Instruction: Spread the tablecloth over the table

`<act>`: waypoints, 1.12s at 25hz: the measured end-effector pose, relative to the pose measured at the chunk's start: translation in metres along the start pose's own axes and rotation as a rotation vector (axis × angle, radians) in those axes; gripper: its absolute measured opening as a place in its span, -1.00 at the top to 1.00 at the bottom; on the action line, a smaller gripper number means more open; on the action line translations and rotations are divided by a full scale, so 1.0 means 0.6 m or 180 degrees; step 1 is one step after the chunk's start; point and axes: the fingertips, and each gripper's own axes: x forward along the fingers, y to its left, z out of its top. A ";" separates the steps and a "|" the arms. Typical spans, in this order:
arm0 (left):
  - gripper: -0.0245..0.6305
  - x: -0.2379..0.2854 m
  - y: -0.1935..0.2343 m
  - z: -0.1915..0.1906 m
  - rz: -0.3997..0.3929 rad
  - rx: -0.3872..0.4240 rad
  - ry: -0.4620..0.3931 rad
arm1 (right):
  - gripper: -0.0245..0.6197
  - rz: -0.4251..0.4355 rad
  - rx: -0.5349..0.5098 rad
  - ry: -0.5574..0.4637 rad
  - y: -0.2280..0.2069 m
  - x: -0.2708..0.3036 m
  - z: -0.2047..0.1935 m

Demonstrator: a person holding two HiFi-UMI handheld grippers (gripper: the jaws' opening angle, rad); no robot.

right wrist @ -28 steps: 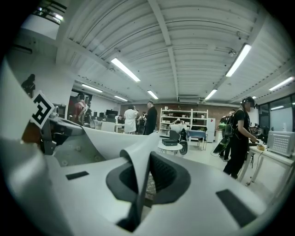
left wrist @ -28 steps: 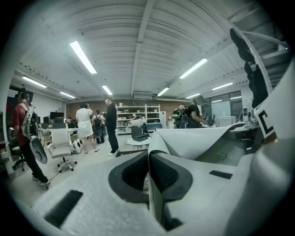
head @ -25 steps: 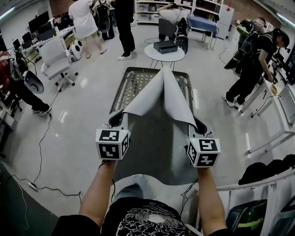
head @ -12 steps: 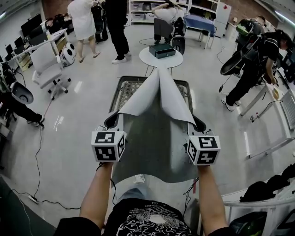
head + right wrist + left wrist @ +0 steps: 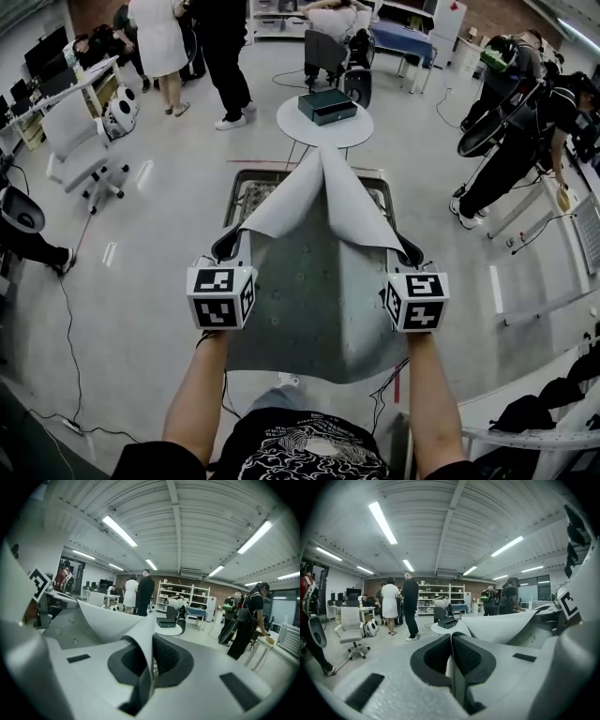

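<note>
cloth gripped by two corners above the desk

left tongs at 9 o'clock and right tongs at 3 are each clamped shut on a corner of the cloth. held wide apart, likely to stop bunching. its flap peaks at 12, pale side up. the desk mesh beyond is bare, so spreading looks part done.
</note>
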 end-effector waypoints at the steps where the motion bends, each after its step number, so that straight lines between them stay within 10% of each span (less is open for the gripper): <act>1: 0.91 0.015 0.007 -0.002 -0.0014 -0.0004 0.0021 | 0.90 -0.0023 -0.0026 0.0040 -0.003 0.015 -0.001; 28: 0.90 0.256 0.100 -0.085 0.0089 0.0186 0.0460 | 0.89 -0.0033 -0.0498 0.0657 -0.086 0.300 -0.083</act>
